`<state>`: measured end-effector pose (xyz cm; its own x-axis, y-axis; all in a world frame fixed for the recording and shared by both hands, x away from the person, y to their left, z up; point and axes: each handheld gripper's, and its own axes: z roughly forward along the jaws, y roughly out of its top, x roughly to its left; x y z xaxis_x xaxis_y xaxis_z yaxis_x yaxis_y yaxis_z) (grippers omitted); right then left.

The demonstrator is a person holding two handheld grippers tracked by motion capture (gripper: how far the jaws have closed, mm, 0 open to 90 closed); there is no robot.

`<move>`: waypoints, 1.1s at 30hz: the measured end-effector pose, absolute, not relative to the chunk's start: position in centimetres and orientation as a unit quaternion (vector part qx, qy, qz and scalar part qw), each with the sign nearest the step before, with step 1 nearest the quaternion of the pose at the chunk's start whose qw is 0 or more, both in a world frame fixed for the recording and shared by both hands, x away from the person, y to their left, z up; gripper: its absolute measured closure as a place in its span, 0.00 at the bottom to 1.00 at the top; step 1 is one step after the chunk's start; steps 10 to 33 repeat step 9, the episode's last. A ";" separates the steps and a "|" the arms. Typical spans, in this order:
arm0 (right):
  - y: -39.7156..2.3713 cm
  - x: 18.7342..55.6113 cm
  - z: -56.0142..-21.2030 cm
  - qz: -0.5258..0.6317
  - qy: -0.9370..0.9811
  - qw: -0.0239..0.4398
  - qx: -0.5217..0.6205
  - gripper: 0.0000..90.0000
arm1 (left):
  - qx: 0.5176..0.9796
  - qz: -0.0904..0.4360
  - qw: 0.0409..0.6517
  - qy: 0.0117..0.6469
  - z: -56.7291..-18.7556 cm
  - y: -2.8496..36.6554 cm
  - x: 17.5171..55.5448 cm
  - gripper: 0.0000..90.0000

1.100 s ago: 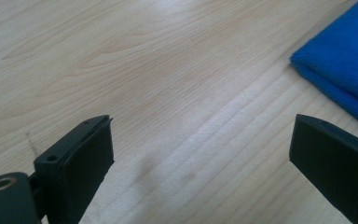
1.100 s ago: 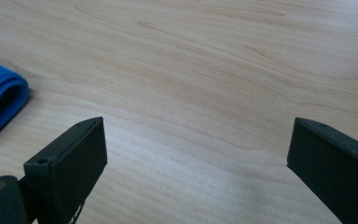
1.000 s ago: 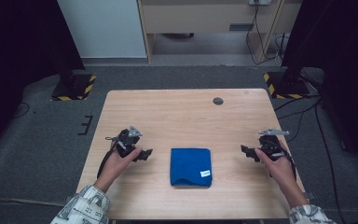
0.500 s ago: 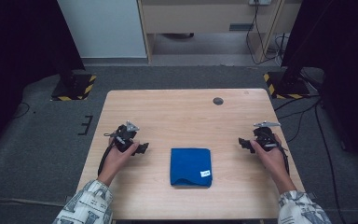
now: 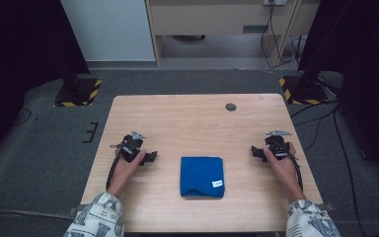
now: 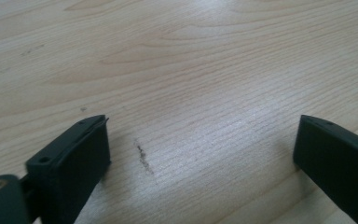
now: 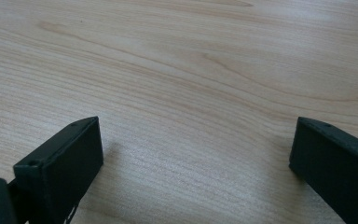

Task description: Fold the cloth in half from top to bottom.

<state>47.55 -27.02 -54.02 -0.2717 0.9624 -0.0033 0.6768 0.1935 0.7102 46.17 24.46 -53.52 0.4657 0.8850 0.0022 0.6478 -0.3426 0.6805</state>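
1. Two black jaws of the left gripper (image 6: pixel 200 135) spread wide apart in the left gripper view, with nothing between them but bare wood.
2. Between those jaws, a short dark scuff mark (image 6: pixel 143 157) on the wood grain, nearer to the left jaw.
3. Same wide gap at the right gripper (image 7: pixel 193 140) in the right gripper view: both jaws far apart, holding nothing, pale wood below.
4. Seen from the high view, left gripper (image 5: pixel 150 158) gripped by the left hand (image 5: pixel 126 165), with jaws pointing toward the middle of the table.
5. Right gripper (image 5: pixel 254 152) gripped by the right hand (image 5: pixel 279 165), with jaws pointing inward too, so facing the other gripper.
6. Between both grippers, and a little closer to the person, a folded blue cloth (image 5: pixel 201 176) lying flat on the wooden table (image 5: pixel 177 118), touched by neither gripper.
7. Small white label (image 5: pixel 217 183) near the right front corner of the cloth.
8. Patterned sleeves (image 5: pixel 98 217) at the bottom edge, one on each forearm.
9. Farther out, a small dark round spot (image 5: pixel 231 106) on the far part of the table, well apart from the cloth.
10. Around the table, grey floor (image 5: pixel 44 143), and black stands with yellow-black striped bases (image 5: pixel 79 94) at both far corners.
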 end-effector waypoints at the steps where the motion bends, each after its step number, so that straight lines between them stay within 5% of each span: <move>1: -27.0 47.6 -54.0 0.306 0.736 0.233 0.556 0.03 | 0.797 0.190 0.312 0.481 -53.5 24.5 46.2 0.02; 33: -26.9 46.6 -54.0 0.310 0.746 0.227 0.543 0.03 | 0.786 0.203 0.321 0.488 -53.8 24.4 45.5 0.01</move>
